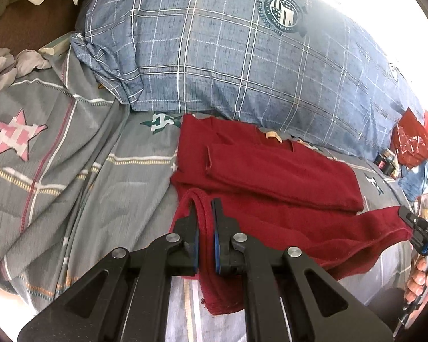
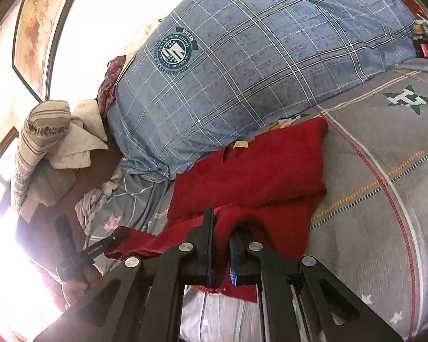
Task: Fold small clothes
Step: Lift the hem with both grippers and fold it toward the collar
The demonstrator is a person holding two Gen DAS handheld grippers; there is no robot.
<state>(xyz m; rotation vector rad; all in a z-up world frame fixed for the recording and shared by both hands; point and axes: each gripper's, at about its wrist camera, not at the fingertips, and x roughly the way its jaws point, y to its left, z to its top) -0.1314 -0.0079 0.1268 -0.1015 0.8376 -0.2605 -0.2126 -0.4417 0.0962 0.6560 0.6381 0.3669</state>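
A small red knit sweater (image 1: 276,176) lies on the grey bedspread, collar toward the blue pillow, both sleeves folded across its body. My left gripper (image 1: 205,208) is shut on the bottom hem at its left corner, lifting it off the bed. My right gripper (image 2: 222,222) is shut on the same hem at the other corner; it also shows in the left wrist view (image 1: 405,213). The hem hangs stretched between the two. The sweater also shows in the right wrist view (image 2: 259,171), and the left gripper (image 2: 119,235) is at its lower left there.
A large blue plaid pillow (image 1: 228,57) lies just beyond the sweater. The grey star-patterned bedspread (image 1: 57,171) spreads to the left. A red plastic bag (image 1: 411,142) and bottles sit at the right. Crumpled cloths and a striped cushion (image 2: 40,142) lie beyond the bed.
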